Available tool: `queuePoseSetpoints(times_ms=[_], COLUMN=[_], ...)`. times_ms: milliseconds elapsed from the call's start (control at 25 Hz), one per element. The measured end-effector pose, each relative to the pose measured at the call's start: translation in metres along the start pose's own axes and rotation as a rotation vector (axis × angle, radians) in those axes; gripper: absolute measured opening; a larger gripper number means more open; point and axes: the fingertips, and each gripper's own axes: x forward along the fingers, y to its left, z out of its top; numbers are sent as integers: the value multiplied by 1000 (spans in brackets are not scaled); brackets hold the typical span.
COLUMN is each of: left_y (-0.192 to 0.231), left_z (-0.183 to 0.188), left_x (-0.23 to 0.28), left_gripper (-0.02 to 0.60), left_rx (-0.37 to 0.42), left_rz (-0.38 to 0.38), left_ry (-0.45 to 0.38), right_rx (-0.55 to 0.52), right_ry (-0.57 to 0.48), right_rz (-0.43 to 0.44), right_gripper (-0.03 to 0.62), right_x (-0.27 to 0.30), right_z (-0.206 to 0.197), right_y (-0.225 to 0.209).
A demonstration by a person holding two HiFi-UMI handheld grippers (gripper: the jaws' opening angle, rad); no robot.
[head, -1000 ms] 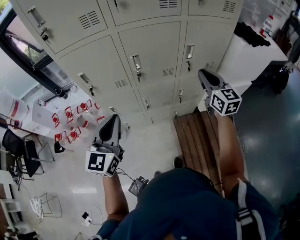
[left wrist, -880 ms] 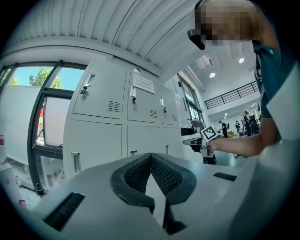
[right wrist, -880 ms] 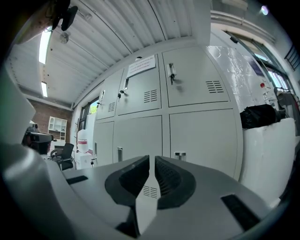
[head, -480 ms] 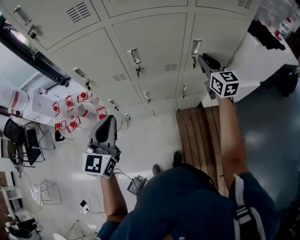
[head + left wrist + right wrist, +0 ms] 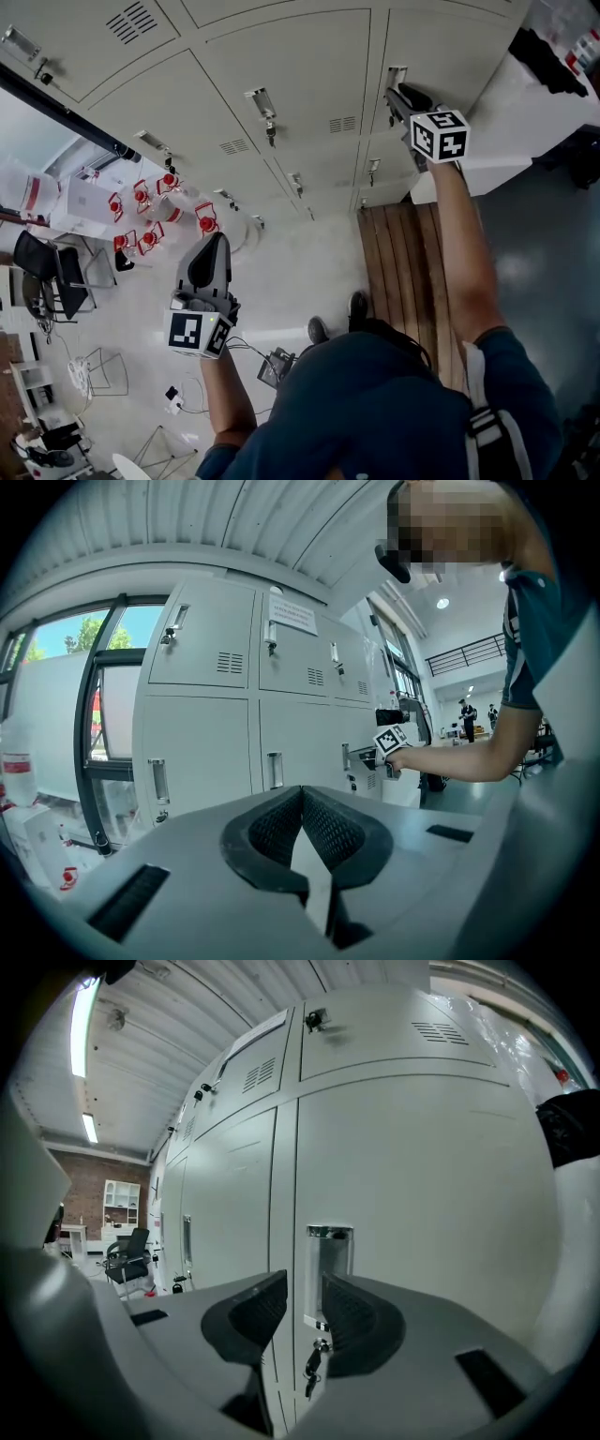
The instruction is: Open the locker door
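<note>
A bank of pale grey lockers fills the wall ahead. The locker door (image 5: pixel 412 1176) in front of my right gripper (image 5: pixel 305 1283) has a chrome recessed handle (image 5: pixel 330 1246) with a key (image 5: pixel 312 1358) hanging in the lock below it. The right gripper's jaws are opening with nothing between them, and the handle stands just beyond their tips. In the head view the right gripper (image 5: pixel 394 96) is stretched out close under that handle (image 5: pixel 397 75). My left gripper (image 5: pixel 216 242) hangs low over the floor, away from the lockers, its jaws shut and empty (image 5: pixel 302 794).
A wooden slatted bench (image 5: pixel 403 272) lies on the floor below the right arm. A white counter (image 5: pixel 534 103) with a black item (image 5: pixel 553 56) adjoins the lockers at right. Red-and-white items (image 5: pixel 155 211) and a black chair (image 5: pixel 52 272) stand at left by the window.
The right gripper has reached forward and up, from below the handle to close in front of it. The left gripper has stayed low over the floor.
</note>
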Motion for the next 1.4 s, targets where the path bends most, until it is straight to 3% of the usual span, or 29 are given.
queuePoseSetpoints(times_ms=[640,1400], left_y=[6,16], left_z=[-11,-14], left_x=[-1,-8], left_gripper=[17,16], left_rx=[-8,-14], left_rz=[17,-15], left_ry=[25,18], right_rx=[-7,-2], right_ry=[21,18], right_rz=[22,-44], right_gripper=[101,80], right_x=[29,27], right_z=[-9,-11], right_y=[-2,-2])
